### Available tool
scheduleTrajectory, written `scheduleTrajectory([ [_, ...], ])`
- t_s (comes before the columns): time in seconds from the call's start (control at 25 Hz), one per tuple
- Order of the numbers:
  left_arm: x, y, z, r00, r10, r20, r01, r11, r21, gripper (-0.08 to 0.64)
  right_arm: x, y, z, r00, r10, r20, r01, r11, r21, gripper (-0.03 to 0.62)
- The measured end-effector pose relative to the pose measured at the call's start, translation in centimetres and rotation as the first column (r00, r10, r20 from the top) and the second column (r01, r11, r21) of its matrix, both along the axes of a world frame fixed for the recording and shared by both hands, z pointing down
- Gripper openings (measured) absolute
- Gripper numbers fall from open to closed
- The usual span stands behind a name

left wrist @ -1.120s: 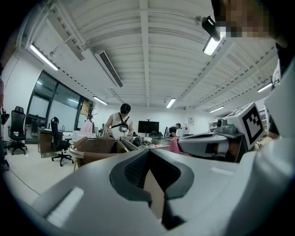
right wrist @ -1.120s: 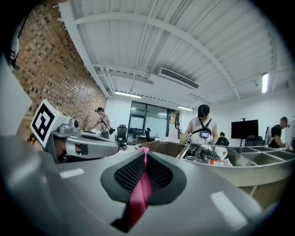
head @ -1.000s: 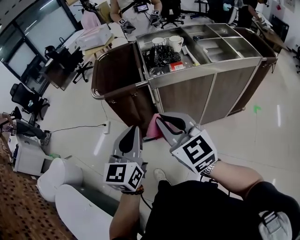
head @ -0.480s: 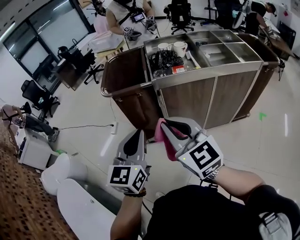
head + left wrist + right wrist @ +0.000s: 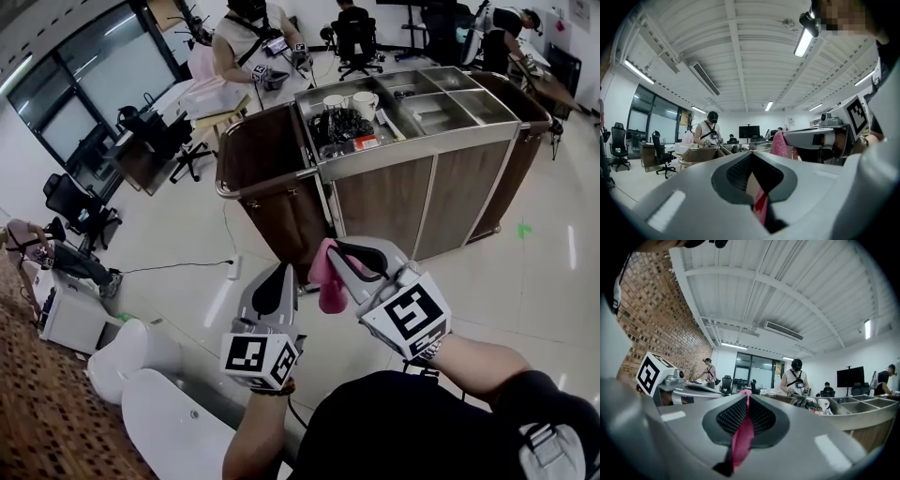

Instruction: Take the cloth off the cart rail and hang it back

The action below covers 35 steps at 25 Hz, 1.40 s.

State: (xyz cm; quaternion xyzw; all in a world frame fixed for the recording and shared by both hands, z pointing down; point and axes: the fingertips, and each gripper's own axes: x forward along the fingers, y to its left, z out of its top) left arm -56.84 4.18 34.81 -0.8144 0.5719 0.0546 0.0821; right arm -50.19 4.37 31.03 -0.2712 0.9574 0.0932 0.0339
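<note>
Head view: cart (image 5: 384, 202) upper centre, pink cloth (image 5: 328, 284) held off its rail (image 5: 267, 180).
Wood-panelled, steel-topped cart stands above; at lower centre, right tongs (image 5: 330, 249) are clamped on the cloth, well clear of the rail; left tongs (image 5: 283, 270), also closed, pinch a strip of it; their cubes (image 5: 258, 359) carry black square markers.

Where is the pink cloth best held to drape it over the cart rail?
Probably by its top edge, as the right gripper pinches it: the pink cloth is limp and hangs down. Approach the rail from above, so the loose part drapes over.
</note>
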Motion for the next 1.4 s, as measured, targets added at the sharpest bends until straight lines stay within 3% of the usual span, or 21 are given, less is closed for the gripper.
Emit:
scheduleTrajectory([
  [0.16,-1.2,0.7,-0.6,1.0,0.014,0.008,-0.014,1.0,0.004,0.003,-1.4,1.2,-0.4,1.0,0.018,0.012,-0.017,0.997,-0.078,0.006],
  [0.32,-2.1,1.1,-0.4,1.0,0.022,0.011,-0.022,1.0,0.006,0.003,-2.5,1.4,-0.5,1.0,0.017,0.004,-0.017,1.0,-0.016,0.005],
  [0.4,-2.4,1.4,-0.3,1.0,0.025,0.013,-0.026,1.0,0.008,0.003,-3.0,1.5,-0.6,1.0,0.012,-0.008,-0.011,0.998,0.062,0.006],
  [0.56,-3.2,1.7,0.0,1.0,0.03,0.0,-0.03,1.0,0.006,0.003,-3.6,2.3,-0.5,1.0,0.029,-0.006,-0.029,1.0,-0.002,0.006],
  [0.76,-4.2,1.7,0.1,0.999,0.032,-0.037,-0.032,0.999,-0.009,0.003,-4.0,2.1,-0.7,0.999,0.032,-0.02,-0.03,0.996,0.089,0.006],
  [0.92,-3.9,1.6,0.0,0.998,0.039,-0.038,-0.04,0.999,-0.01,0.003,-3.9,2.4,-0.6,0.999,0.044,-0.016,-0.044,0.999,0.021,0.006],
  [1.16,-3.3,1.4,-0.1,0.998,0.055,-0.039,-0.055,0.998,-0.013,0.003,-3.3,2.1,-0.9,0.999,0.049,-0.018,-0.047,0.997,0.061,0.006],
  [1.28,-2.4,0.9,0.0,0.997,0.066,-0.037,-0.067,0.998,-0.016,0.003,-2.4,2.1,-0.6,0.998,0.068,-0.007,-0.069,0.997,-0.035,0.006],
  [1.4,-1.4,0.4,-0.1,0.996,0.078,-0.037,-0.079,0.997,-0.019,0.003,-1.5,1.7,-0.7,0.997,0.08,-0.006,-0.08,0.996,-0.027,0.006],
])
